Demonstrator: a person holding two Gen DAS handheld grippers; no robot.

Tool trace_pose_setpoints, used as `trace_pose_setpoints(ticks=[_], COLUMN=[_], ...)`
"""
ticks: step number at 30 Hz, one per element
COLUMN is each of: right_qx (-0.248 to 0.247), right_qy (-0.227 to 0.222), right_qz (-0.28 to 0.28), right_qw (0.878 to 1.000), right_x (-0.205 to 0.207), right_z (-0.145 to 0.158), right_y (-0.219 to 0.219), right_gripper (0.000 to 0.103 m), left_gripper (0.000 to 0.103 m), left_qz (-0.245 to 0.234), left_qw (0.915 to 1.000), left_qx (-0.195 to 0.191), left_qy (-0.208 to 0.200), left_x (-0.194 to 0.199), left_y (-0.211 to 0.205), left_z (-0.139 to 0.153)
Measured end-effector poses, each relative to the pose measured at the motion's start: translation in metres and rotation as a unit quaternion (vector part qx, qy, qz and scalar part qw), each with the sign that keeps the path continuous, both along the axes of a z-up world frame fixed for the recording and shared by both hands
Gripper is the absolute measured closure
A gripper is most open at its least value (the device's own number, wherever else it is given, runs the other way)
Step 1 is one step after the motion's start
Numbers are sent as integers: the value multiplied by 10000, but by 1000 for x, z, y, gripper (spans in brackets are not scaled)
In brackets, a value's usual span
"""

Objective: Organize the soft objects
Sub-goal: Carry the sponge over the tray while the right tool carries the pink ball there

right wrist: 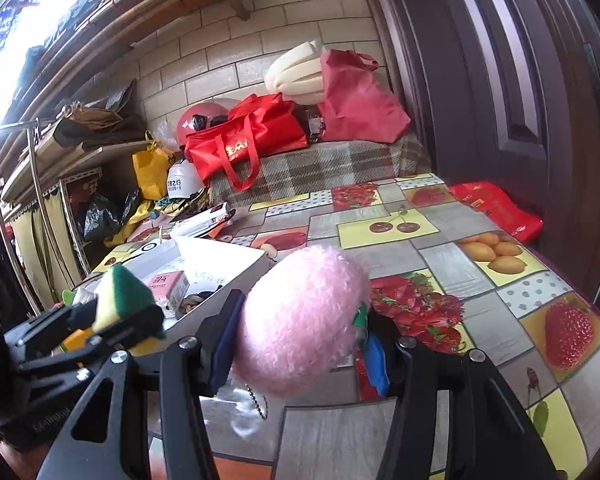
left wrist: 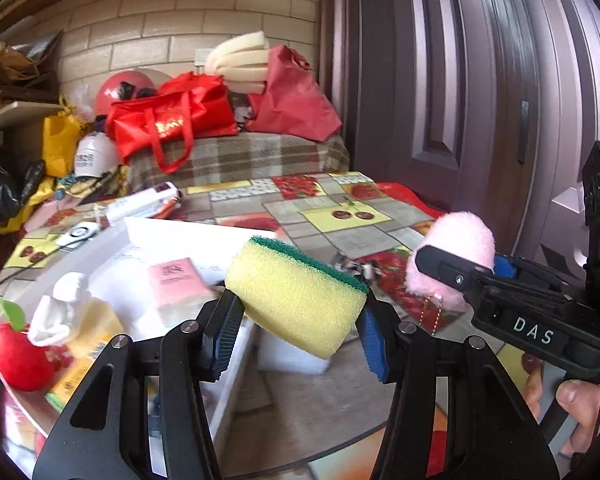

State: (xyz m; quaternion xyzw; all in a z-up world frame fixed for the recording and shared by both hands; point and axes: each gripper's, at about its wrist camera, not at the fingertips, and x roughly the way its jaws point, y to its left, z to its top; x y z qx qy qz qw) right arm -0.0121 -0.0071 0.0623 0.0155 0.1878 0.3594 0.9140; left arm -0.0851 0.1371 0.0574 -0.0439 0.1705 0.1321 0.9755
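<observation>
My left gripper (left wrist: 298, 320) is shut on a yellow sponge with a green scouring side (left wrist: 296, 294), held above the near edge of a white box (left wrist: 204, 240). The sponge also shows in the right wrist view (right wrist: 118, 300). My right gripper (right wrist: 296, 346) is shut on a fluffy pink pompom (right wrist: 300, 320) with a small gold chain (right wrist: 256, 400) hanging under it, held above the fruit-print tablecloth (right wrist: 480, 276). In the left wrist view the pompom (left wrist: 456, 248) sits to the right of the sponge. The white box holds a pink packet (left wrist: 174, 280).
A red plush apple (left wrist: 14, 356) and a white soft toy (left wrist: 66, 304) lie at the left by a yellow pack (left wrist: 90, 344). Red bags (left wrist: 172, 120) and a foam roll (left wrist: 240, 60) sit on a plaid bench behind. A dark door (left wrist: 480, 80) stands at the right.
</observation>
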Motion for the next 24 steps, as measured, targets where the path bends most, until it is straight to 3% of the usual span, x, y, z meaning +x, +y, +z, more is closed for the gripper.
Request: trace_pose_setpoints(ticks=[7, 13, 17, 24], right_qx=[-188, -339, -468, -1313], right_qy=[-227, -600, -589, -72], right_qz=[327, 709, 1133, 1818], right_qw=[9990, 9951, 9907, 9745], right_x=[-18, -40, -49, -42], right_z=[1, 2, 1, -12], right_y=[34, 71, 104, 171], right_gripper=[49, 49, 49, 49], left_gripper=[50, 50, 50, 49], left_qz=[636, 1529, 1687, 1478], left_qw=[9965, 9837, 9797, 9851], left_qx=[-71, -536, -793, -837], left_qy=[-530, -785, -737, -255], left_x=[-36, -68, -69, -38], left_y=[40, 108, 144, 173], left_z=[18, 25, 23, 17])
